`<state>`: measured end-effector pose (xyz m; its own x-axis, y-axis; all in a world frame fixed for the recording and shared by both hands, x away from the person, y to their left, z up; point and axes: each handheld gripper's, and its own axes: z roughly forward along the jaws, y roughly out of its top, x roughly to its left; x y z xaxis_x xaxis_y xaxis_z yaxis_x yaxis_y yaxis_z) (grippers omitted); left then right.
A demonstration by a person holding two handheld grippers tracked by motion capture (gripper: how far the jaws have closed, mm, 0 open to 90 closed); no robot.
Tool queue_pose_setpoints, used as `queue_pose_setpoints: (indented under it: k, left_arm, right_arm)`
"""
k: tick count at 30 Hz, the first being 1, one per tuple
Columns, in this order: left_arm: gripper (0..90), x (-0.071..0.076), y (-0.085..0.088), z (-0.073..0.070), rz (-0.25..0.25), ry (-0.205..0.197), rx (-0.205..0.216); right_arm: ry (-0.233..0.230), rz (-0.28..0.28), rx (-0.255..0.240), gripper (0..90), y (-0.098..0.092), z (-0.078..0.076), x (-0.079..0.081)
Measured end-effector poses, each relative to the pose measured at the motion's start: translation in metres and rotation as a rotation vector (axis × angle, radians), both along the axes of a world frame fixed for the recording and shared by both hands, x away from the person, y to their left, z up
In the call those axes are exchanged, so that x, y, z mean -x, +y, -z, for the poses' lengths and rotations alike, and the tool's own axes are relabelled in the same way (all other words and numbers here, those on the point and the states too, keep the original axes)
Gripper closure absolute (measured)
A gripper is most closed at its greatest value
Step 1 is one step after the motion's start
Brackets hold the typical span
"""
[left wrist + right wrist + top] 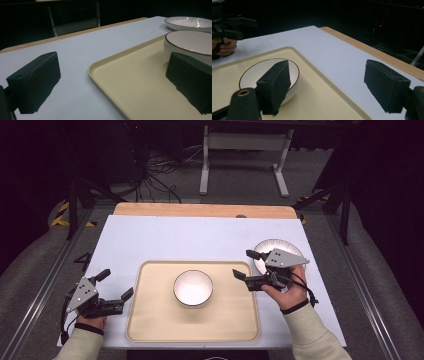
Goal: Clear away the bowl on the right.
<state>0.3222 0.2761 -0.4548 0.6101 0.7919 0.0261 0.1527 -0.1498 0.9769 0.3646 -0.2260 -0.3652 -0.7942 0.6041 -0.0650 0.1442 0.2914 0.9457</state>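
We see a white bowl (193, 287) standing upright in the middle of a cream tray (150, 320), and the tray lies on the white-covered counter (165, 235). The bowl has a thin dark rim and looks empty inside.

Our right tongs (241, 264) hover at the tray's right edge, jaws pointing left toward the bowl and spread wide with nothing between them. One jaw hangs over the tray's right rim, the other sits farther back over the counter. In the right gripper view, the near jaw overlaps the bowl (270, 80) in the picture, yet the high view shows the tongs apart from it, near but not touching.

Behind the right hand (290, 292) lies a white ribbed plate (267, 247), off the tray and resting on the counter just beside the tray's far right corner. The hand and tongs cover part of it.

Our left tongs (116, 284) sit at the tray's left edge, also wide and holding nothing. One jaw reaches just over the tray's left rim; the other stays over the bare counter. In the left gripper view, the bowl (192, 42) stands beyond the right jaw, with the plate (187, 23) farther off.
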Motion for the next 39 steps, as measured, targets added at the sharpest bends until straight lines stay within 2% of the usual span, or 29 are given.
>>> queue_pose_setpoints:
  k: [8,14,20,24,33,36,39]
  left_arm:
    - [0.3,0.0,0.0,0.0,-0.001,0.0,0.001]
    - [0.3,0.0,0.0,0.0,-0.002,0.0,0.001]
    - [0.3,0.0,0.0,0.0,-0.003,0.002,0.003]
    - [0.3,0.0,0.0,0.0,-0.001,0.001,0.001]
    - [0.3,0.0,0.001,0.0,0.003,0.0,0.0]
    - [0.3,0.0,0.001,0.0,0.003,0.001,0.001]
    - [0.3,0.0,0.001,0.0,0.003,0.001,0.0]
  right_arm:
    - [-0.008,0.032,-0.012,21.1,-0.015,0.001,0.002]
    - [-0.031,0.076,-0.03,24.4,-0.026,0.007,0.005]
    - [-0.047,0.148,-0.067,24.3,-0.039,0.017,0.008]
    - [-0.067,0.162,-0.109,23.0,-0.046,0.021,0.012]
    - [-0.101,0.196,-0.095,20.0,-0.051,0.038,0.02]
    - [-0.096,0.224,-0.124,16.9,-0.055,0.046,0.022]
    - [-0.1,0.234,-0.125,15.0,-0.057,0.05,0.022]
